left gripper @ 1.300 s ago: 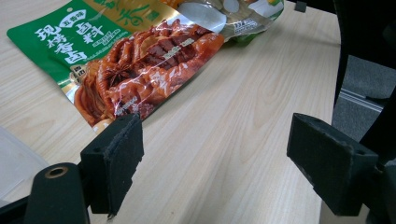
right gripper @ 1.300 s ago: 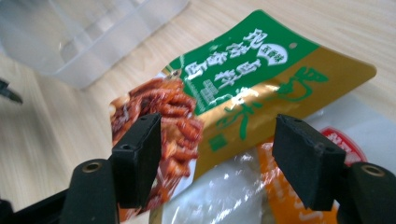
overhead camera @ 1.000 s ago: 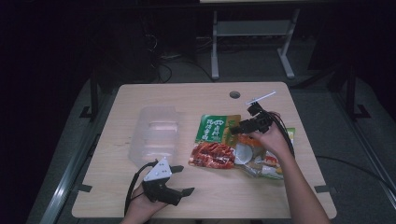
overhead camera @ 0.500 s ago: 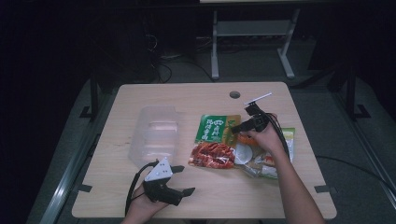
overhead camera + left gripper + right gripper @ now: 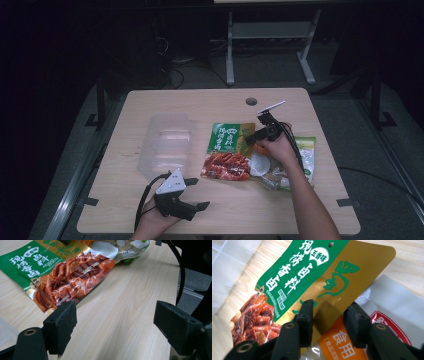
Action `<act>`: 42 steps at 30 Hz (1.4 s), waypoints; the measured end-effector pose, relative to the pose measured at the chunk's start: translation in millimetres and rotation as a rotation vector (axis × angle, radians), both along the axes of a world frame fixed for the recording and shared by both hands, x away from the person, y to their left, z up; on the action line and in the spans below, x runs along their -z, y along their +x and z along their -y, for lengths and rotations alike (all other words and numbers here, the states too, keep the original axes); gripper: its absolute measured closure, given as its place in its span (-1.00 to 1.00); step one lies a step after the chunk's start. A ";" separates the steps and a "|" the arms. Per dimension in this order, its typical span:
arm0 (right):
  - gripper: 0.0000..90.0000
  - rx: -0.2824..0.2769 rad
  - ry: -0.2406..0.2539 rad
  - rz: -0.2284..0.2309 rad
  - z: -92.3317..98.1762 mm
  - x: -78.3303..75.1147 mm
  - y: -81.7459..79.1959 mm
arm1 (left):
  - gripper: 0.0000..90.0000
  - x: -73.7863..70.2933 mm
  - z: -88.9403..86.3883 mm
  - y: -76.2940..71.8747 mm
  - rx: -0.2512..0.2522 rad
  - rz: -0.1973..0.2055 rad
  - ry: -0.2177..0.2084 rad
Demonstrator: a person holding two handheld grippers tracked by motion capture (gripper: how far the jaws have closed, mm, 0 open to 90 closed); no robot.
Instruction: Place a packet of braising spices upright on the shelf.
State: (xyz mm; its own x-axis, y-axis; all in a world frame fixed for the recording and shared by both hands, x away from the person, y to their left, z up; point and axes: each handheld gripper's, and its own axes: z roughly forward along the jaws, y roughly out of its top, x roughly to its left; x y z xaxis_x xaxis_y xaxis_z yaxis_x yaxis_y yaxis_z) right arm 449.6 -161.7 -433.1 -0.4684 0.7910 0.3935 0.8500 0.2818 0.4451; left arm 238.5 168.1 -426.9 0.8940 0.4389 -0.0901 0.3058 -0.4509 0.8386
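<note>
- The surface is a pale wood-grain tabletop with a round cable hole near its far edge; the room around it is dark, with a grey floor, a white metal frame and cables beyond.
- The right gripper hangs over the gold right edge of the green-and-gold seasoning packet. In the right gripper view its jaws have just been closing and stand part open, one on each side of that gold edge; whether the pads touch it I cannot tell.
- Just below that gripper lie a white packet with orange print and other snack bags under the person's right hand.
- The left gripper rests at the near edge of the surface, jaws wide apart with nothing between them.
- Ahead of the left gripper lies the red braised-meat end of the packet; a clear plastic tray sits to its left.
</note>
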 end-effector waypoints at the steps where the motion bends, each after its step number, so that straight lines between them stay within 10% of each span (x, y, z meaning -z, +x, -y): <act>1: 0.40 0.003 0.007 -0.005 -0.1 0.7 0.6 | -0.59 0.0 0.0 0.0 0.000 0.000 0.000; 6: 0.98 -0.015 0.033 -0.005 -2.0 -1.9 -1.3 | -0.59 -0.2 -0.7 -0.7 -0.003 -0.004 -0.002; 14: 1.00 -0.062 -0.010 0.062 -7.4 -16.2 -14.7 | -0.59 -0.5 -0.4 -0.2 -0.011 -0.005 -0.005; 24: 1.00 -0.115 0.054 0.167 -7.4 -45.6 -36.5 | -0.58 -2.8 0.0 3.4 -0.032 -0.002 -0.015; 42: 1.00 -0.271 0.134 0.459 9.9 -92.3 -116.6 | -0.51 -14.2 24.2 31.2 -0.089 -0.053 -0.006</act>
State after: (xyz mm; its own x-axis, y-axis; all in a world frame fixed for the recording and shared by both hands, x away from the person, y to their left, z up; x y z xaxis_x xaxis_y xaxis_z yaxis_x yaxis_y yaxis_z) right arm 333.0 -171.7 -340.8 -0.7956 0.5751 0.1903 0.4652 0.3787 0.8001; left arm 269.7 143.9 -412.8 0.8455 0.5157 -0.1387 0.3883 -0.4154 0.8226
